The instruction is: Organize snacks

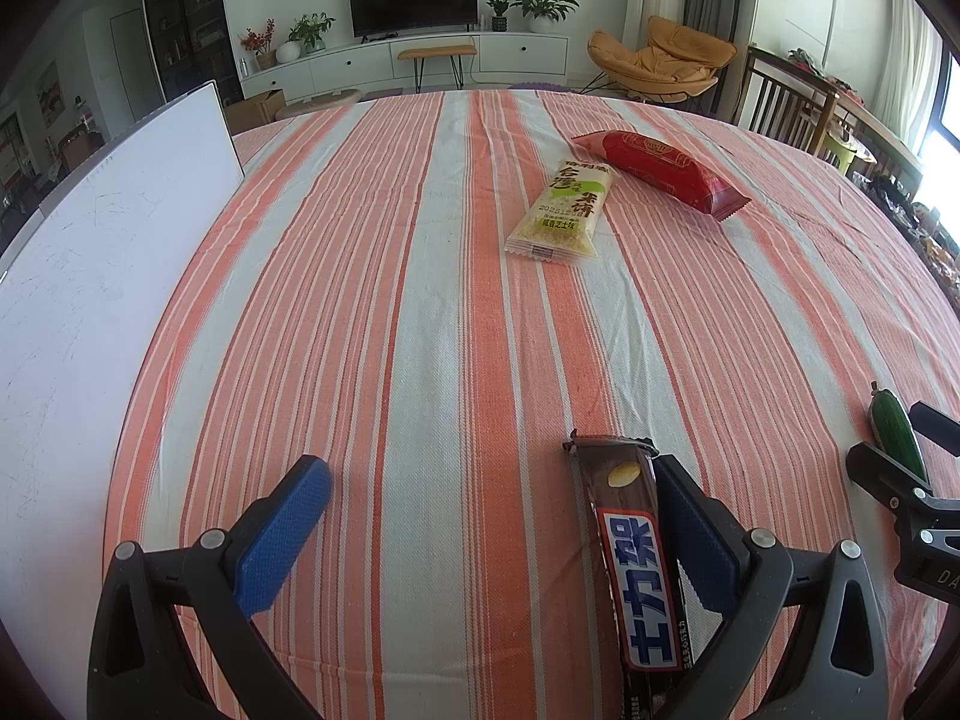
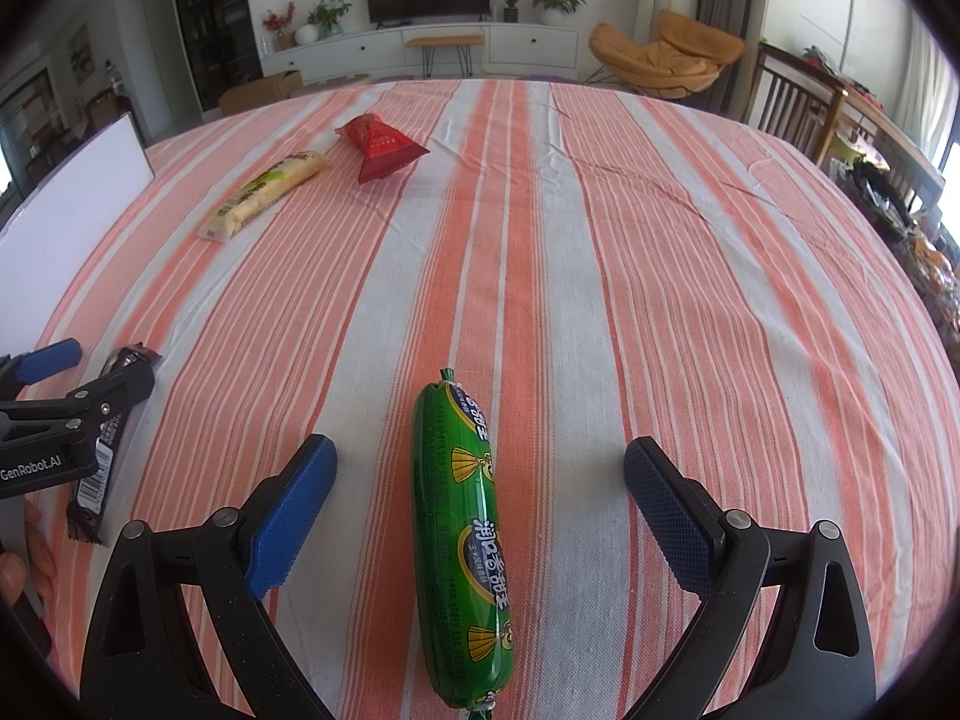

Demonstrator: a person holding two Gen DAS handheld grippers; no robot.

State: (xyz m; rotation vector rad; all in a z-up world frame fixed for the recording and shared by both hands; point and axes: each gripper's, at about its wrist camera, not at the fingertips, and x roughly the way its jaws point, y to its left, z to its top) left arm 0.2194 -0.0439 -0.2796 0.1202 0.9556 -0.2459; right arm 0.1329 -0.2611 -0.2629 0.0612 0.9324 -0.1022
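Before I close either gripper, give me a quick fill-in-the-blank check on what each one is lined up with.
1. The sausage between the right gripper fingers has a ____ wrapper.
2. The chocolate bar lies against the left gripper's ____ finger.
3. Both grippers are ____.
4. Beside the rice cracker lies a ____ packet.

Missing words: green; right; open; red

The tablecloth (image 2: 600, 276) is coarse, matt woven cloth. The green sausage (image 2: 462, 540) wears glossy plastic film. Textured blue pads (image 2: 291, 516) look rubbery.
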